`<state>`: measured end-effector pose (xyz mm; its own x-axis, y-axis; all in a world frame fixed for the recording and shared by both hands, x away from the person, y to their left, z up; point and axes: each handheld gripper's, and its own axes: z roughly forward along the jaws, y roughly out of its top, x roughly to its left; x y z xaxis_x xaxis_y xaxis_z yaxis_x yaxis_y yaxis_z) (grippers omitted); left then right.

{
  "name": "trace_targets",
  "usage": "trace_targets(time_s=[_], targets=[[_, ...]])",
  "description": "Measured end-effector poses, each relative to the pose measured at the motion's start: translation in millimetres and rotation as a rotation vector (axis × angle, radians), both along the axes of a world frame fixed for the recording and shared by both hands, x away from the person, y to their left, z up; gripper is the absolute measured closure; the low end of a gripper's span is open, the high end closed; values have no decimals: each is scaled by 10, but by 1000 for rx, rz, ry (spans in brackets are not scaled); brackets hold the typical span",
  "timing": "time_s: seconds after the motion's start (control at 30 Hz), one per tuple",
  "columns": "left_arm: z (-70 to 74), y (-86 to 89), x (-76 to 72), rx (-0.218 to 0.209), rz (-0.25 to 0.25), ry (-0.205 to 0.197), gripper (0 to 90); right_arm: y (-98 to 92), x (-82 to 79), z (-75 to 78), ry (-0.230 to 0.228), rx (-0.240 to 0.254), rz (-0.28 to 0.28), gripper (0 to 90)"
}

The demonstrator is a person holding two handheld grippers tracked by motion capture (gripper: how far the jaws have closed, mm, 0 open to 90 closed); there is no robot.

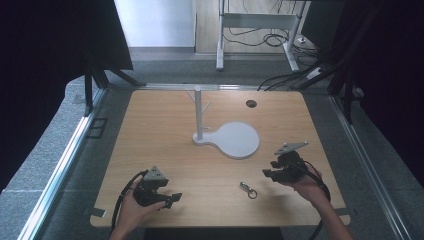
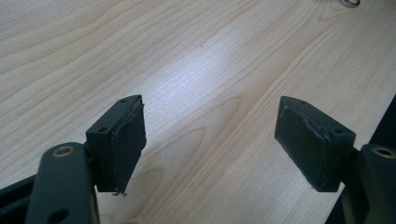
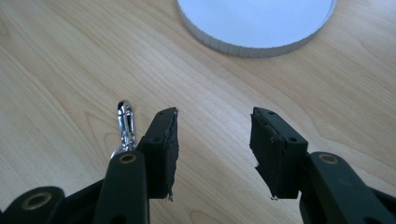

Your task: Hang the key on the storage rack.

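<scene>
A small metal snap clip with a ring (image 1: 248, 189) lies on the wooden table (image 1: 165, 140) near the front, between my two grippers. In the right gripper view the clip (image 3: 125, 122) sits just outside the left jaw, not between the pads. My right gripper (image 1: 267, 173) hovers to the right of the clip, open, with bare wood in its gap (image 3: 214, 149). At the front left my left gripper (image 1: 170, 199) is held wide open over bare table (image 2: 210, 140). A white stand with a round base (image 1: 235, 139) and a branched post (image 1: 198, 112) rises at mid-table.
The stand's round white base (image 3: 257, 21) lies just ahead of the right gripper. A dark cable hole (image 1: 251, 103) is at the far right of the table. Black curtains hang at both sides, and a metal rail (image 1: 60, 165) runs along the left.
</scene>
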<state>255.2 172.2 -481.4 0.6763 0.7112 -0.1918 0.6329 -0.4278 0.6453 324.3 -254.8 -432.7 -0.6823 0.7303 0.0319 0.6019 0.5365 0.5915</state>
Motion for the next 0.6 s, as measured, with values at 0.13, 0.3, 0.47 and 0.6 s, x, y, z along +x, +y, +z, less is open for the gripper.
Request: trace_targets(time_s=[0.13, 0.3, 0.47, 0.6], targets=[[-25, -57, -2, 10, -15, 4, 253, 74, -10, -6, 20, -24, 28, 523], [-37, -90, -9, 16, -24, 8, 253, 162, -24, -37, 56, -35, 52, 528], [-22, -70, -10, 10, -19, 5, 253, 248, -37, -112, 89, -48, 81, 534], [-17, -49, -7, 8, -14, 5, 254, 334, -55, -166, 108, -64, 111, 538]])
